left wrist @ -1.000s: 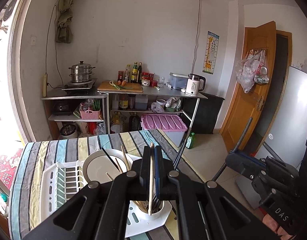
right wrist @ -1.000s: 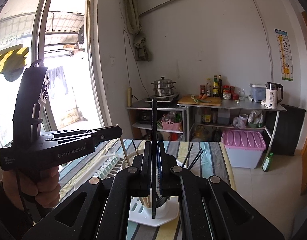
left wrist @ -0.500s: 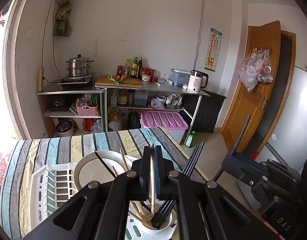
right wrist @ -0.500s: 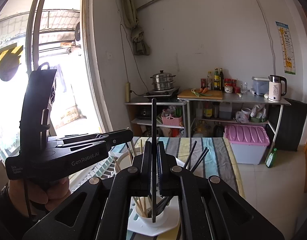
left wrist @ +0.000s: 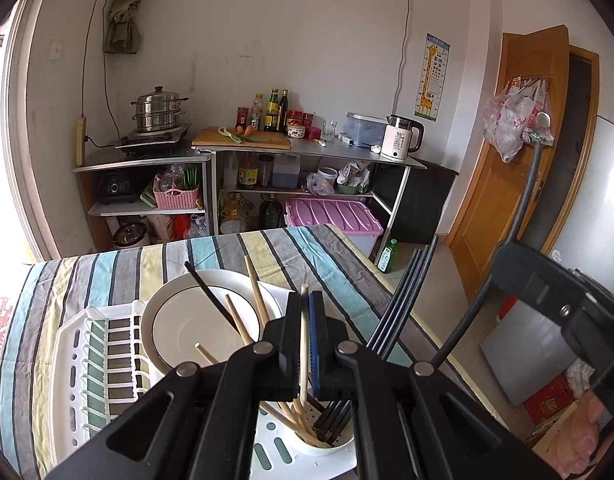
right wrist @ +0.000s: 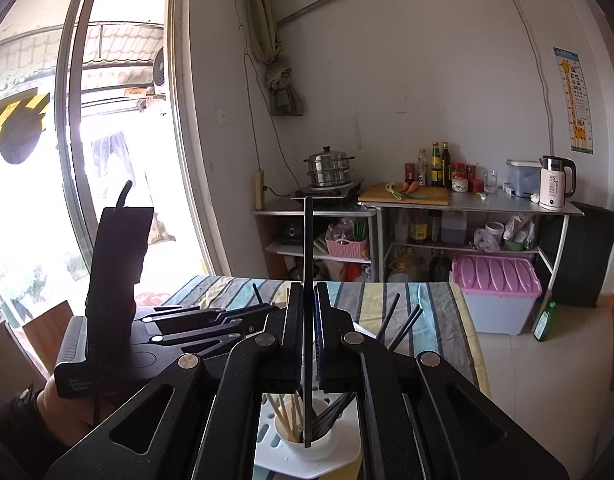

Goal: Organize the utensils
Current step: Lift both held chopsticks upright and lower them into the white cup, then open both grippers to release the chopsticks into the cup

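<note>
On the left of the left wrist view, the white slotted dish rack (left wrist: 95,364) lies flat on the striped table (left wrist: 119,268), its ribs moulded to stand dishes on edge. A glossy round white plate (left wrist: 199,320) leans in those slots, so its face is toward you.

At centre, your left tool (left wrist: 305,344) is pinched narrow on a single pale wooden chopstick (left wrist: 304,320). You hold it near upright, its lower end over the white cup (left wrist: 327,440) at the rack's corner, presumably so that it drops in tip-first. The cup is round with a perforated floor, which would let water drain. It already holds slim wooden chopsticks (left wrist: 243,324) leaning left and matte black chopsticks (left wrist: 403,304) fanning right, sorted by material.

In the right wrist view, your right tool (right wrist: 305,340) is likewise clamped on one black chopstick (right wrist: 308,264), thin and straight. It is held vertical, with its lower end at or just inside the cup's (right wrist: 307,446) mouth, on the side of the dark set.
</note>
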